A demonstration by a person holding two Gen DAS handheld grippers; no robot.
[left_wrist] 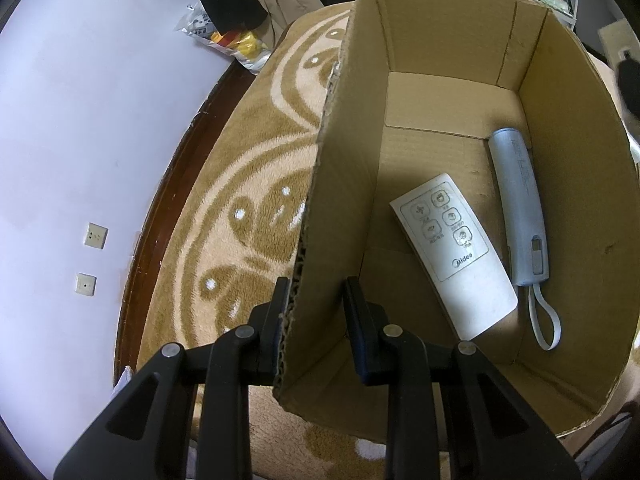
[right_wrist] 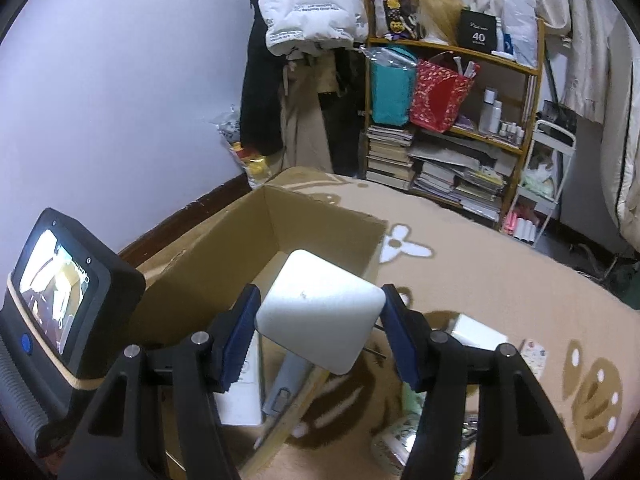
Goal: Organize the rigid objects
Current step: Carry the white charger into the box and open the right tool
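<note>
An open cardboard box [left_wrist: 440, 40] stands on a patterned tan carpet. On its floor lie a white Midea remote [left_wrist: 452, 252] and a pale blue-grey stick-shaped device [left_wrist: 520, 208] with a wrist loop. My left gripper [left_wrist: 316, 304] straddles the box's near-left wall, one finger outside and one inside, shut on it. In the right wrist view my right gripper [right_wrist: 316, 320] is shut on a white rounded rectangular block [right_wrist: 320, 304], held above the box [right_wrist: 224, 256] at its near corner. The remote [right_wrist: 240, 396] and the device [right_wrist: 288, 380] show below it.
The carpet [right_wrist: 500, 272] runs to a white wall with dark skirting [left_wrist: 160, 208] on the left. A crowded shelf [right_wrist: 452, 140] and hanging clothes stand behind. A small white box [right_wrist: 480, 332], a card [right_wrist: 534, 354] and crumpled packaging [right_wrist: 400, 440] lie right of the box.
</note>
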